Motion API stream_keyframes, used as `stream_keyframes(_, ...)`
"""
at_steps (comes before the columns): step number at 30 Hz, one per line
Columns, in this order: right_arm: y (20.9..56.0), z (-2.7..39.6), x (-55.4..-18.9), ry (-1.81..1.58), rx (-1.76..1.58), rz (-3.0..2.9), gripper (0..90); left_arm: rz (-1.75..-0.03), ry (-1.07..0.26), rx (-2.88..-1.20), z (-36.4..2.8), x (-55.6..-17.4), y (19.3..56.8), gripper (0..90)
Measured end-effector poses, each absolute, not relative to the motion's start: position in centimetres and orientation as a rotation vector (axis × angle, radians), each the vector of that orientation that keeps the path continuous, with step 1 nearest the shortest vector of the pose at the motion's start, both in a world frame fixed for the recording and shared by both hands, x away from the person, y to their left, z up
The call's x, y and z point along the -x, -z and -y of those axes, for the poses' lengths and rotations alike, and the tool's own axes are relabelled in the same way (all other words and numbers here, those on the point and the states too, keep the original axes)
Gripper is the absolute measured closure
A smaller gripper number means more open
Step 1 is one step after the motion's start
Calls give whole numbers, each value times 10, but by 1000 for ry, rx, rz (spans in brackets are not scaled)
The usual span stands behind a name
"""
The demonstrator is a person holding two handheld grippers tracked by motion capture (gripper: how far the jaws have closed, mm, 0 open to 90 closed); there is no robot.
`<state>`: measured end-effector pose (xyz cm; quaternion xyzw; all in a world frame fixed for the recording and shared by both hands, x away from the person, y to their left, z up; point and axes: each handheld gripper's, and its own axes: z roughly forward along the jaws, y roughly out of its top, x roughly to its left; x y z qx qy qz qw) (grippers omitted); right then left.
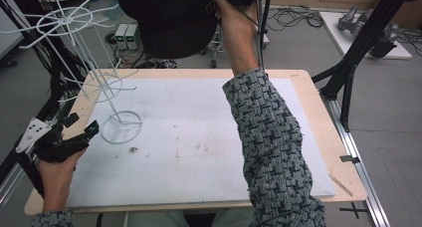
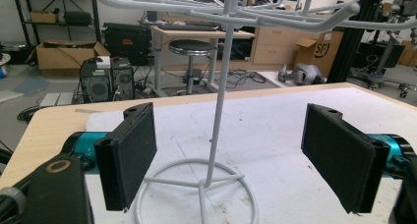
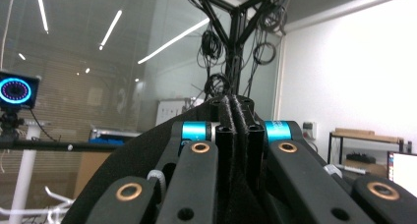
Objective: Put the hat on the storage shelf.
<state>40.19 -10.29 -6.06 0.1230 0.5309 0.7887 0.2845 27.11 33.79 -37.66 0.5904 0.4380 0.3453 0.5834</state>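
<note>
A white wire rack (image 1: 107, 82) with hooked arms stands on a ring base (image 2: 196, 184) at the table's left. My left gripper (image 1: 82, 125) rests low at the left edge, pointing at the rack. Its jaws stand wide open (image 2: 228, 150), with the rack's pole (image 2: 219, 111) beyond the gap and nothing touching the pads. My right arm, in a patterned sleeve (image 1: 268, 137), is raised high over the table's far edge. My right gripper (image 3: 239, 106) is shut on black fabric. The fabric looks like part of the black cap (image 1: 169, 18) hanging large at the top of the high view.
A white mat (image 1: 199, 137) covers most of the wooden table (image 1: 343, 182), with a small crumb of dirt (image 1: 133, 149) near the rack's base. A black frame post (image 1: 348, 82) stands off the right edge. Beyond the table are a stool (image 2: 192, 49), boxes and cables.
</note>
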Motion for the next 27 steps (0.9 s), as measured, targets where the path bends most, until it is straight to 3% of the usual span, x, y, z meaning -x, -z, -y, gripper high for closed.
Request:
stream_keyframes(15,41,93,-385,-2296,-252,-1391,882,-1022,-805,-1382,-337,-271,377,212)
stream_keyframes(27,62,70,-397,-2430,-241,-1505,873,-1021,-805,-1383,-337,-271,377,212)
